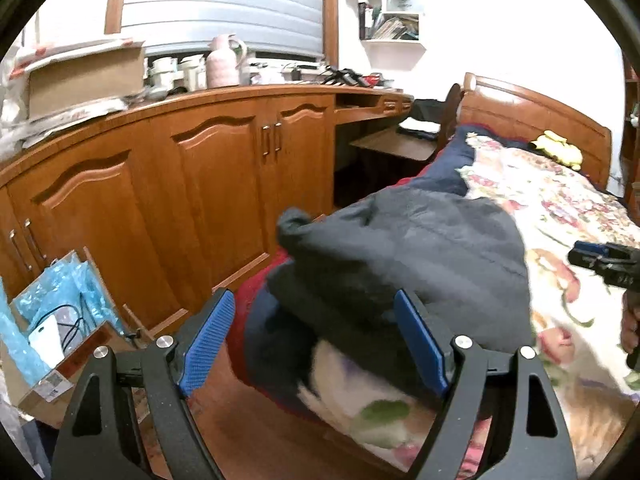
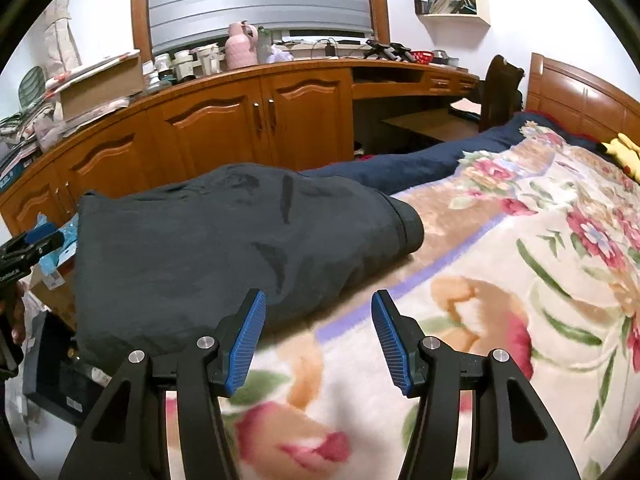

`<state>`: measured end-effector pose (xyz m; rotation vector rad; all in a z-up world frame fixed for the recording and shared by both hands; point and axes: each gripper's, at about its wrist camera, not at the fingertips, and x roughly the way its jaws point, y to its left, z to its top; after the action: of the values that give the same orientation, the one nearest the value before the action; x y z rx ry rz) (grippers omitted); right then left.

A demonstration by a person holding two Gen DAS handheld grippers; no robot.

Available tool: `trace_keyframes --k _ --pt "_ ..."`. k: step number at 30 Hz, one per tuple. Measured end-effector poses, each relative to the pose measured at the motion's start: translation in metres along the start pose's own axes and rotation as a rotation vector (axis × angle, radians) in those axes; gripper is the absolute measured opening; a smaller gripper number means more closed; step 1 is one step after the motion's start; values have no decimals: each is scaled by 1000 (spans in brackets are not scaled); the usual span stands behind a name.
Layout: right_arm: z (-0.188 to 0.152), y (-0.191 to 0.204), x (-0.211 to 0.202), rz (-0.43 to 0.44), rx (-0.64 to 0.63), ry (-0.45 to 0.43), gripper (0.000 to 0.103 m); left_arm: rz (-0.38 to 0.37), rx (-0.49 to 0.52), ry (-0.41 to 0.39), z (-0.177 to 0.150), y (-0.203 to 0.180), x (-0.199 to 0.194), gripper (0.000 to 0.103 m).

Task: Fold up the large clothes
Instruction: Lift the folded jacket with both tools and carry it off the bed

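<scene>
A dark grey garment (image 2: 224, 240) lies folded over on the floral blanket (image 2: 500, 280) at the bed's near left corner. In the left wrist view the same garment (image 1: 420, 256) bunches at the bed corner, one end hanging over the edge. My left gripper (image 1: 316, 320) is open, with its blue pads wide apart just in front of the cloth and nothing pinched. My right gripper (image 2: 318, 312) stands open above the blanket, beside the garment's near right edge and apart from it. Each gripper shows at the edge of the other's view: the right gripper (image 1: 600, 260), the left gripper (image 2: 32, 244).
Wooden cabinets (image 1: 208, 176) with a cluttered top run along the left of the bed. A cardboard box (image 1: 60, 332) with blue plastic stands on the floor. A yellow soft toy (image 2: 622, 152) lies by the headboard (image 1: 532, 116). A desk shelf (image 2: 428, 124) juts toward the bed.
</scene>
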<state>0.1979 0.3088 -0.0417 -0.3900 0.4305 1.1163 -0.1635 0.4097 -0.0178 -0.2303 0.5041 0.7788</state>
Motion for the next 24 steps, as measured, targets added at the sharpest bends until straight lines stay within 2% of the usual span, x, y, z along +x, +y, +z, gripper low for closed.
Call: trace_keyframes --k 4,6,8,9,12,17,24 --pt "-5 9 -13 11 -20 -10 57 -40 28 -15 4 -24 -6 83" --pt "-7 10 -24 19 -24 -18 57 -76 40 -20 5 -37 -8 91" --pt "-11 10 -35 25 -27 -28 57 -114 43 -20 6 -47 -9 103" --pt "-13 10 -41 29 -28 -34 57 -123 49 -25 6 -54 -9 103" --pt "-20 6 -54 42 -23 -44 68 -141 68 -32 7 -71 -10 103" --pt "-33 -6 -79 0 -11 -61 80 -184 80 -56 8 -102 -15 103" --pt "-58 -31 -122 -97 35 -98 81 -258 109 -45 5 -154 -13 103"
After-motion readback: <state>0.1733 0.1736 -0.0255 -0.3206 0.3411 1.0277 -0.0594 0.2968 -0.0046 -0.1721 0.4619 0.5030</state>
